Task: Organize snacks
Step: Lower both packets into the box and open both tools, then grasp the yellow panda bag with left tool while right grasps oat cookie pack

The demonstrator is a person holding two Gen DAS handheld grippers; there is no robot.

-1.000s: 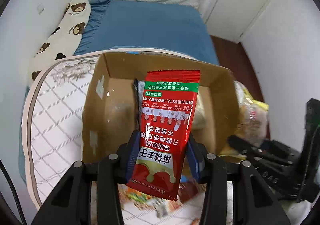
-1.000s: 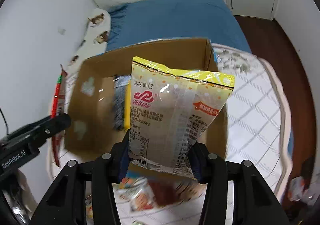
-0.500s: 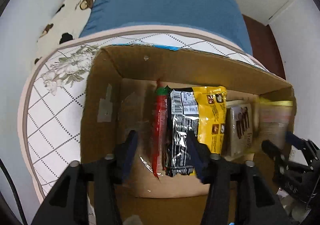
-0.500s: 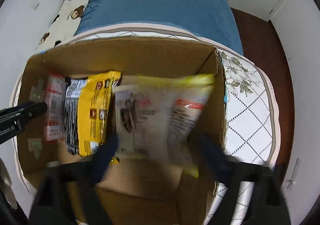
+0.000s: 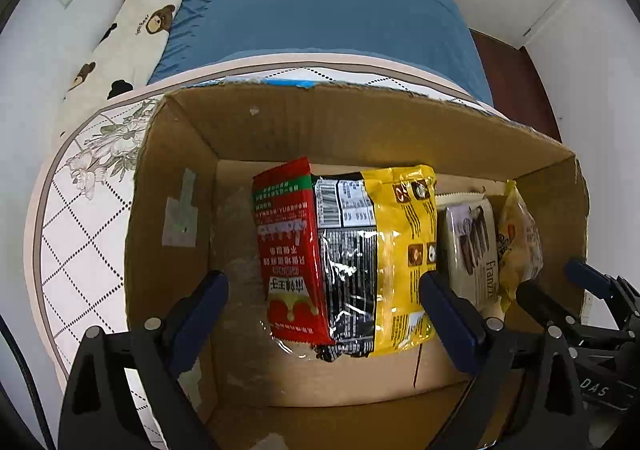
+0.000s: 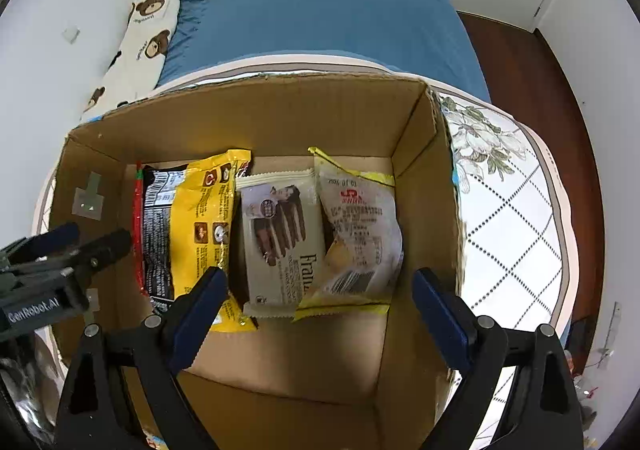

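The box (image 5: 172,218) holds four packets side by side on its floor: red pack (image 5: 288,250), black-and-yellow bag (image 5: 376,262), wafer pack (image 5: 472,246) and pale bag (image 5: 520,242) (far right, against the wall). In the right wrist view the red pack shows only as a thin edge, half hidden. The left gripper (image 5: 324,298) hangs wide open above the red pack and bag, holding nothing. The right gripper (image 6: 320,290) is likewise spread, empty, over the wafer pack and pale bag.
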